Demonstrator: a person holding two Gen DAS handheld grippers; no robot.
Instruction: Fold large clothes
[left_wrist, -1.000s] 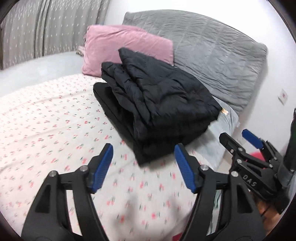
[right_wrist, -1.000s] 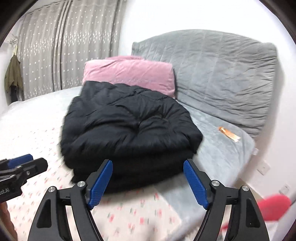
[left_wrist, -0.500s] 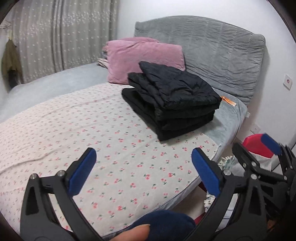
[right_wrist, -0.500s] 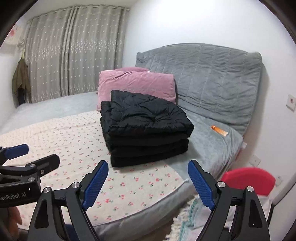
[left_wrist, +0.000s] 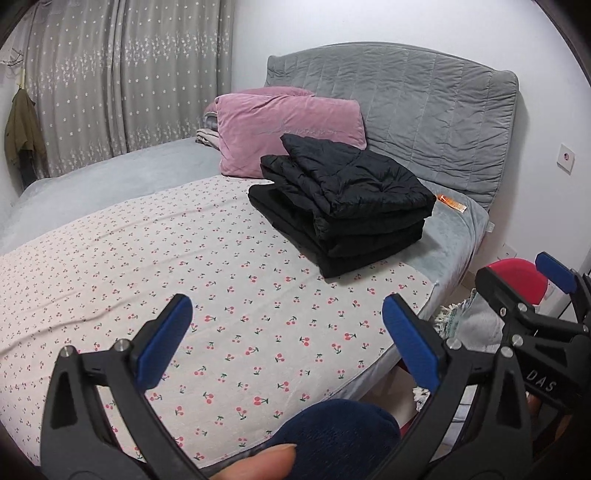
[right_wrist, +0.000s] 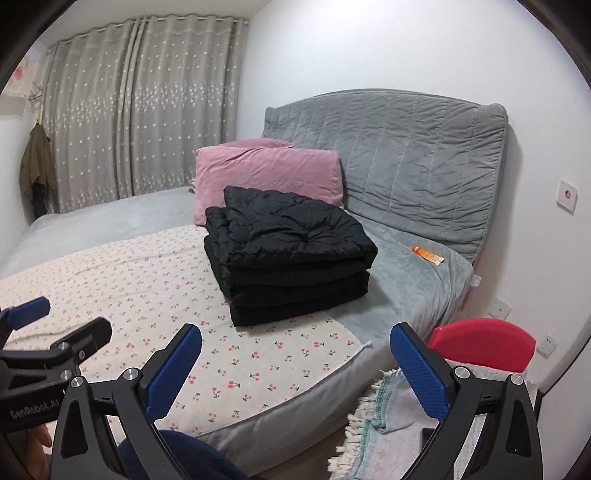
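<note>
- Left gripper (left_wrist: 286, 332): jaws spread wide, holding nothing, near the bed's front edge.
- Right gripper (right_wrist: 295, 363): jaws also apart and bare, just right of the left one.
- Cherry-print sheet (left_wrist: 155, 258) covers the near bed.
- Folded black coat (right_wrist: 291, 254) lies stacked at the sheet's far right.
- Pink pillow (right_wrist: 269, 173) behind it, against the grey headboard (right_wrist: 413, 155).
</note>
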